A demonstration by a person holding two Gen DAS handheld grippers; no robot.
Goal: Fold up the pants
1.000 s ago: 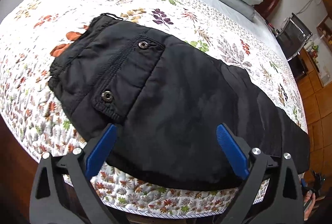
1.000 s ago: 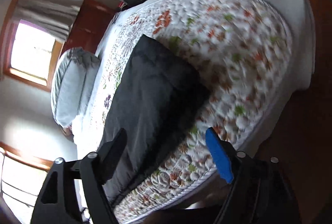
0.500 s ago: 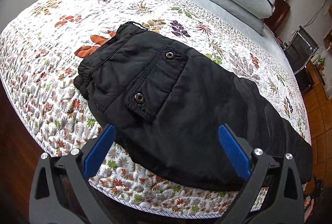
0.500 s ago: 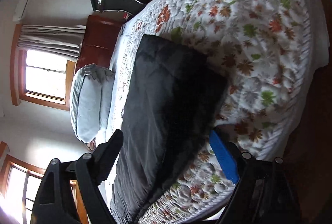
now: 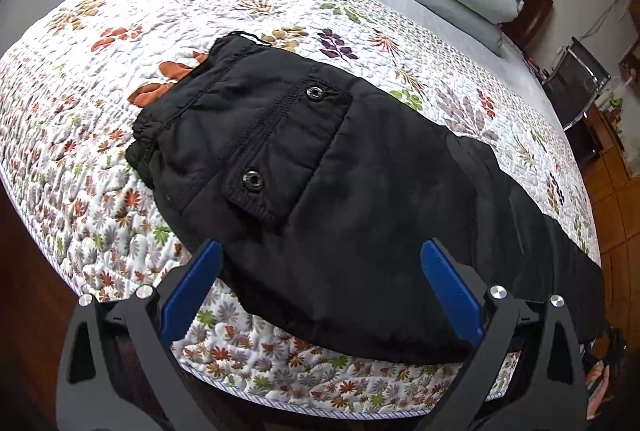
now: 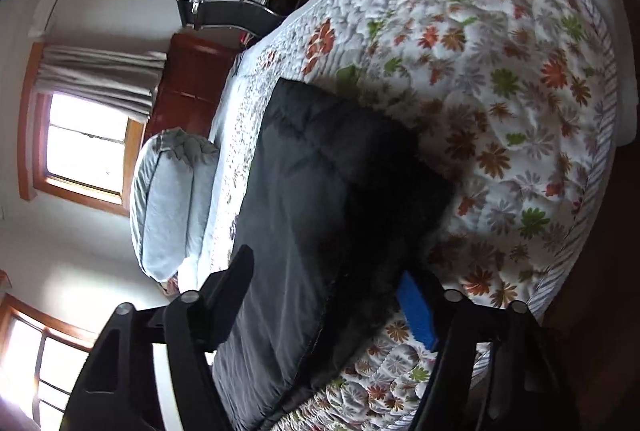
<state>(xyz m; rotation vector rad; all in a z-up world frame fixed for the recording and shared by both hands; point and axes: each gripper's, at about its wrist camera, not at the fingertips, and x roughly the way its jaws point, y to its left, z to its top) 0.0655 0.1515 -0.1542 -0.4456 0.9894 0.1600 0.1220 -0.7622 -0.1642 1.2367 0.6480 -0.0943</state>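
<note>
Both grippers stood with their fingers spread wide and nothing clamped between them. Seen from its own camera, the left gripper [image 5: 318,283] hung over the near edge of the bed, its blue pads framing the upper part of the black pants [image 5: 320,191], which lay flat on the floral quilt [image 5: 100,159]. The waistband sat to the left of that gripper, a flapped pocket [image 5: 288,151] with two metal snaps lay just ahead of it, and the legs ran off to the right along the quilt's edge. Whether the pads touched the cloth could not be told. From the right wrist view, the right gripper [image 6: 324,295] straddled the leg end of the pants [image 6: 320,199], the cloth lying between its open fingers and stretching away toward grey pillows [image 6: 172,203] near a window [image 6: 86,147]. Its blue pad [image 6: 416,311] sat just beside the cloth's outer edge.
</note>
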